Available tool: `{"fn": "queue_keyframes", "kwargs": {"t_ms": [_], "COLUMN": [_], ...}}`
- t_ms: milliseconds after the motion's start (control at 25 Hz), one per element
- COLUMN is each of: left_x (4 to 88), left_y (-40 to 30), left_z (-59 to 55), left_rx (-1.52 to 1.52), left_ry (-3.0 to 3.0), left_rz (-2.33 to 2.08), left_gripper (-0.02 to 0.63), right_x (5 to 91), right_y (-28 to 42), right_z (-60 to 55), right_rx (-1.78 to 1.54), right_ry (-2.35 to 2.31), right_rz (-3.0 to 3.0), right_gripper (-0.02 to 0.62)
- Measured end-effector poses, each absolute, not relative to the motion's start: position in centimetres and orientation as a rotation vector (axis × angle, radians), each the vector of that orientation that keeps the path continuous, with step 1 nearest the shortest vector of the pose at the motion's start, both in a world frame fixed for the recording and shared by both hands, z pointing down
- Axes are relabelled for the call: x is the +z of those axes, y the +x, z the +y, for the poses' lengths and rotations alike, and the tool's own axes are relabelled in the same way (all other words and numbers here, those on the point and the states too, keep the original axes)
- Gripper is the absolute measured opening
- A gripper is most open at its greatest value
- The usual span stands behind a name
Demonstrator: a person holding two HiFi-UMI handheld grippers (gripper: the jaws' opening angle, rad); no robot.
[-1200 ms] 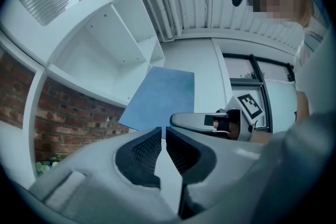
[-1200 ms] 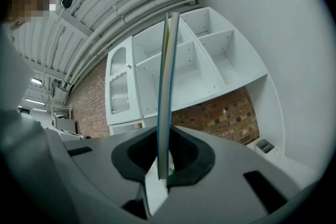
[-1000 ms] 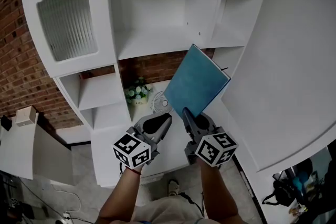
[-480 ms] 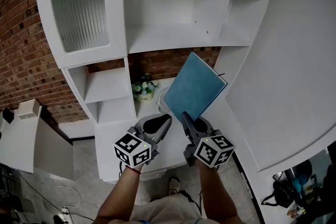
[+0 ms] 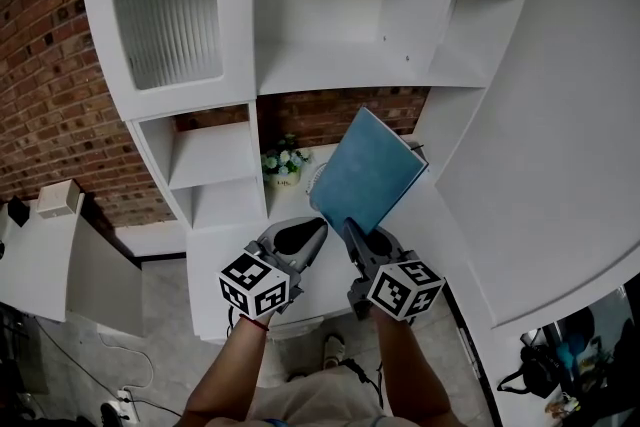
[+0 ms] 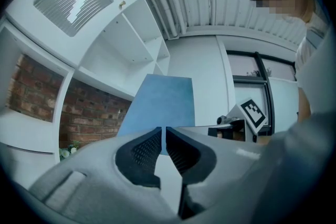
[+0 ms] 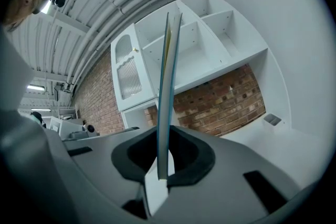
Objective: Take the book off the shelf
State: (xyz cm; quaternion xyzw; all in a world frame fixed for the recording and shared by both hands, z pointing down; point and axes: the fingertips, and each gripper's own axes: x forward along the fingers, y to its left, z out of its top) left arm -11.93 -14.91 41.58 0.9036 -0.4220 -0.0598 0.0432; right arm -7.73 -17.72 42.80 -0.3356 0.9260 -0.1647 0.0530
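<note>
Right gripper view: the right gripper [image 7: 163, 161] clamps a thin blue book [image 7: 168, 81] edge-on; the left gripper [image 6: 163, 138] is closed, empty.

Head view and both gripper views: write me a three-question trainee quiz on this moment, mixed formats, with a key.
1. True or false: the right gripper is clamped on the blue book.
2. The left gripper holds: A) the book, B) nothing, C) a shelf board.
3. Fill in: in the brick-backed niche, a small pot of ____ stands on the white counter.
Key: 1 true; 2 B; 3 flowers.
</note>
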Motion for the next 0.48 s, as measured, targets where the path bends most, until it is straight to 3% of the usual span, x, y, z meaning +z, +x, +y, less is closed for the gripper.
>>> {"fn": "queue_keyframes", "kwargs": {"t_ms": [480], "left_x": [42.2], "left_y": [-13.5], "left_z": [-14.7], "left_rx": [-0.2], "left_ry": [2.723], "left_rz": [-1.329], "left_gripper": [0.012], "right_x": [44.0], "right_y": [-8.8], "right_z": [-17.4], "right_rx": [-0.524], "right_ry": [-1.003], "right_rz": [2.837], "right_gripper": [0.052]}}
